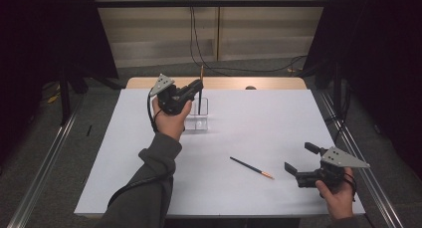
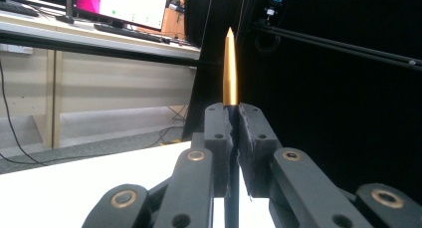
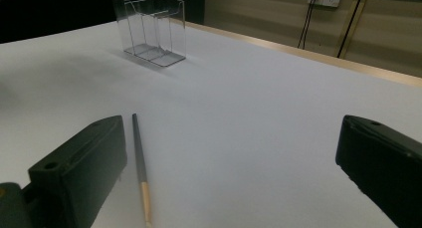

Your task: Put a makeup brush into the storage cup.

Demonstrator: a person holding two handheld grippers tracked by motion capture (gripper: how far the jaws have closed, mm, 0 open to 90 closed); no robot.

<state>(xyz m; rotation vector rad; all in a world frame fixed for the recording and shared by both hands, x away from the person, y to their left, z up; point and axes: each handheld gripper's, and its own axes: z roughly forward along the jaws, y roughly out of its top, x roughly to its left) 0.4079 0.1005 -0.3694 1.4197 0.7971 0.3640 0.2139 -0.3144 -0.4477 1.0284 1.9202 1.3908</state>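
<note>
Close at the bottom edge of the high view, cut off by the frame: grey sleeve (image 1: 149, 188) of the left forearm, and right hand (image 1: 338, 198) with the wrist out of the picture. Holds the right gripper (image 1: 300, 157) low over the near right part of the white table (image 1: 259, 118), about level, jaws spread wide with nothing between them. Shows in the right gripper view (image 3: 234, 163) as two black pads far apart.

Just beside its jaw, flat on the table: lying pencil (image 1: 251, 168), dark shaft, pale end cut off by the lower edge in the right gripper view (image 3: 140, 163).

Farther away, left hand (image 1: 171, 121) raised, wrist bent, left gripper (image 1: 198, 88) over the clear holder (image 1: 199, 119). Jaws pressed together, pinching the upright pencil (image 1: 201, 73). Gives the golden tip sharp above the pads in the left gripper view (image 2: 230, 68), lower shaft mostly hidden behind the jaws. Cannot tell from the high view if the lower end is inside the holder. Shows the holder's compartments clearly in the right gripper view (image 3: 149, 26).
</note>
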